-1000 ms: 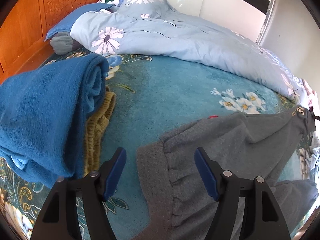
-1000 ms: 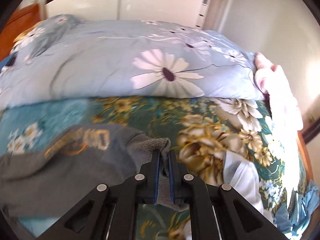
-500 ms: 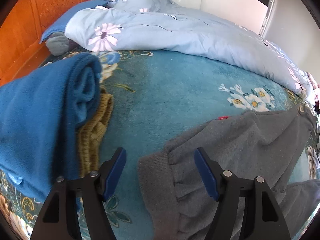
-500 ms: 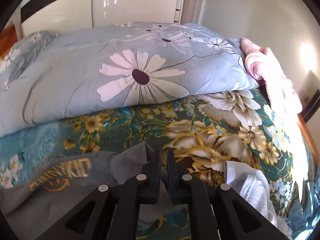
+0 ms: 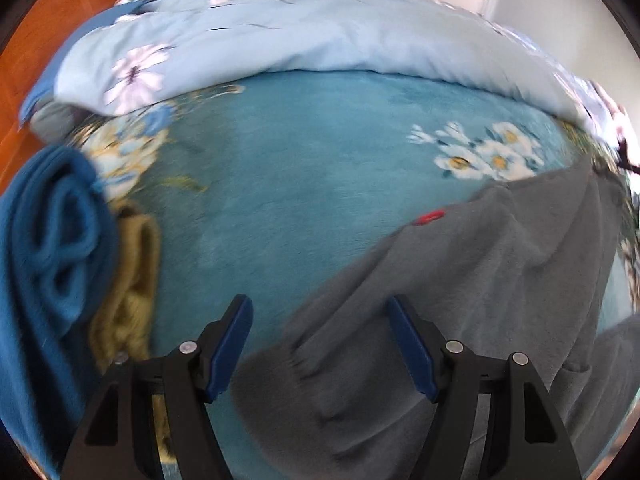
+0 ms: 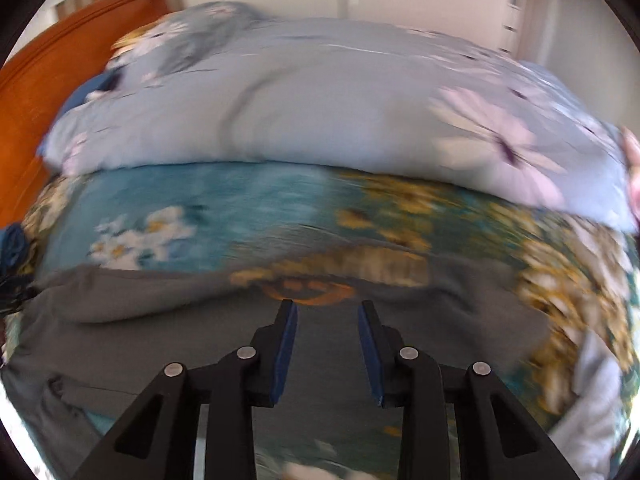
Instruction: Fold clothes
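On the far left of the bed sits a blue fleece (image 5: 48, 248), rolled or folded up, with a mustard knit (image 5: 128, 292) tucked just beside it. Those two look put away, so I think some of the folding is done. The grey sweatpants (image 5: 480, 280) are not folded yet. They lie spread out flat on the teal flowered blanket (image 5: 304, 168), so this piece is only just being started.

The left gripper (image 5: 320, 344) is wide open and holds nothing. The ribbed cuff of one grey leg lies right under and between its blue pads, not pinched.

Further right, the right gripper (image 6: 327, 348) is opening its jaws. Nothing is squeezed between them. The grey cloth, with its orange print (image 6: 316, 292), lies flat below and just ahead of the tips. The picture is blurry there. A pale blue quilt (image 6: 320, 112) is bunched up behind everything.
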A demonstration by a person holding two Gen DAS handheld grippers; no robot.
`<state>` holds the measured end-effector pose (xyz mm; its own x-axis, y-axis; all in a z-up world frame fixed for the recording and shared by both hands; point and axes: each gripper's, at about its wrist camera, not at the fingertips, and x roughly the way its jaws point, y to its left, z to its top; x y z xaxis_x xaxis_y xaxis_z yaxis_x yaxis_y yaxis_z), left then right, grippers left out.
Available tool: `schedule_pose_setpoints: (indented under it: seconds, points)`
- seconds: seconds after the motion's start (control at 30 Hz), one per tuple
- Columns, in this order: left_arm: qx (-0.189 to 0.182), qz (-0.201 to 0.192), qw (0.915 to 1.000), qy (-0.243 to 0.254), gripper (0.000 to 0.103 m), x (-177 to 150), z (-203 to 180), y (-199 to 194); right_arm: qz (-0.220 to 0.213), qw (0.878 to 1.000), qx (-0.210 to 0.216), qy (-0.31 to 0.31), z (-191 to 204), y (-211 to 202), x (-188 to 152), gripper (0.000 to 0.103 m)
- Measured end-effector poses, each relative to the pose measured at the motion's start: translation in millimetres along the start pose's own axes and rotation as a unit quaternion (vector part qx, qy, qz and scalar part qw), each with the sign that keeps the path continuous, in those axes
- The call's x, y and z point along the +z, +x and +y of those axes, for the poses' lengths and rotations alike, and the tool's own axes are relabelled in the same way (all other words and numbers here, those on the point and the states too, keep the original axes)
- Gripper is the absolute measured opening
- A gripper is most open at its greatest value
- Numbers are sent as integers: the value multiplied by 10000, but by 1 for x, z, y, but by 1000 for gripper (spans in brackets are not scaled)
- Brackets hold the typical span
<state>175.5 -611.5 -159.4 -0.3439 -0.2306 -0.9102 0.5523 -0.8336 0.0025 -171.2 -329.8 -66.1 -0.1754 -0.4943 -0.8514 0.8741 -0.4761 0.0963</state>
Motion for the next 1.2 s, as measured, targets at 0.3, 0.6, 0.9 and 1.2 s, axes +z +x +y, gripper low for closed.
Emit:
schedule_pose_setpoints:
  seconds: [0.3,0.6,0.9,1.2]
  points:
    - [-316,157,9992,198,44,9,-19,19,934,9763,473,-1896,178,92,18,34]
    - [-620,5,9981,-15,20,9,-9,21,1281,9609,172,-2450,218,125,10,33]
    - [-809,-263,9960,-261,14,11,5,15,1223,9536,-82,-2750,232,120,7,1]
    - [-696,-209,9962,-486,21,11,14,22,841,9735,-339,-2097,235,129,34,1]
